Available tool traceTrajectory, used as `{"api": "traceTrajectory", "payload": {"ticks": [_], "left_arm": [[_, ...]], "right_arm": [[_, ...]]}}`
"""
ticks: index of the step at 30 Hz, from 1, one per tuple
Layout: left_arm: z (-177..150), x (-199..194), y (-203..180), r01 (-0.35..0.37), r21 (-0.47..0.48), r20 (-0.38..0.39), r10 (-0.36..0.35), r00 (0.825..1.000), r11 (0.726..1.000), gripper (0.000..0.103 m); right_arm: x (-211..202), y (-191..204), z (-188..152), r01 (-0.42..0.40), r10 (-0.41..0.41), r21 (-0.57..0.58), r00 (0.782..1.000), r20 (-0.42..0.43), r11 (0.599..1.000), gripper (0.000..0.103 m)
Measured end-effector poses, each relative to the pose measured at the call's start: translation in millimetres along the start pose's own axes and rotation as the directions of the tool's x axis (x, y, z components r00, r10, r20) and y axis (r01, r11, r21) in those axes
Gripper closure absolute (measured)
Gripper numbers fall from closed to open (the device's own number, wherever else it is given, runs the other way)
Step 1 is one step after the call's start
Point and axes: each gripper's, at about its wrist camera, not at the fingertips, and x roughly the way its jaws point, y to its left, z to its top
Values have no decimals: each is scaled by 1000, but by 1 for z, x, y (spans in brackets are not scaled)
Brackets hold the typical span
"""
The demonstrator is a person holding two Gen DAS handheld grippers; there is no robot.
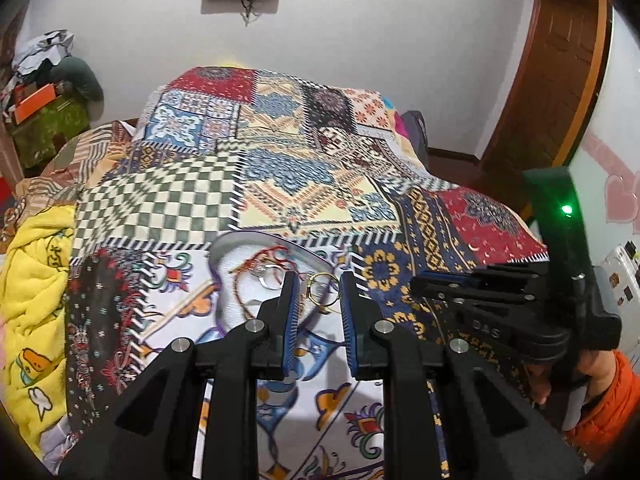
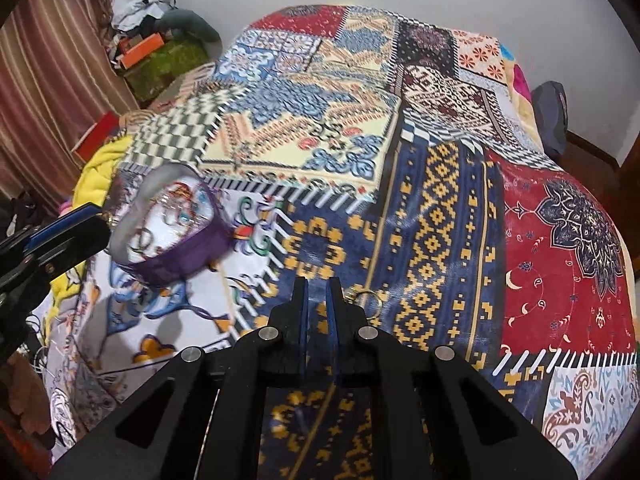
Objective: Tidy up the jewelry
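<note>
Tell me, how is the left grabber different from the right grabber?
The left gripper holds a gold hoop between parted jaws; the right gripper has its jaws shut together. The left gripper is at the purple pouch; the right gripper is over the blanket. Both have black fingers with blue pads.

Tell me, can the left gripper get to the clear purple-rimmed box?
Probably yes. The box sits open-topped just ahead of the left gripper, with nothing between them, and the right gripper is off to one side. The left jaws already seem to hold a gold hoop.
</note>
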Motion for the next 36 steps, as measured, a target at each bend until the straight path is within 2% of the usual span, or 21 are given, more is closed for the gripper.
{"api": "traceTrajectory", "payload": {"ticks": [7, 14, 19, 20, 24, 30, 36], "left_arm": [[-1, -10, 17, -18, -38, 16, 19, 1000, 999, 84], [-4, -5, 28, -17, -72, 6, 18, 1000, 997, 84], [-8, -1, 28, -19, -75, -11, 18, 1000, 997, 84], [-9, -1, 28, -21, -72, -13, 20, 1000, 997, 84], [-11, 1, 29, -26, -71, -22, 25, 999, 997, 84], [-12, 1, 34, -28, -82, -21, 26, 999, 996, 84], [-13, 4, 37, -26, -91, -27, 24, 999, 996, 84]], "right_arm": [[-19, 5, -8, 46, -44, -61, 998, 33, 997, 95], [-17, 2, -20, 86, -87, -92, 996, 1, 992, 95], [-9, -6, -18, 54, -55, -51, 998, -30, 997, 95], [-6, -7, -17, 57, -59, -47, 997, -43, 997, 94], [8, -7, -8, 100, -103, -54, 993, -61, 994, 75], [33, -20, -3, 74, -76, -23, 990, -123, 997, 75], [34, -22, -5, 61, -63, -23, 993, -98, 998, 75]]}}
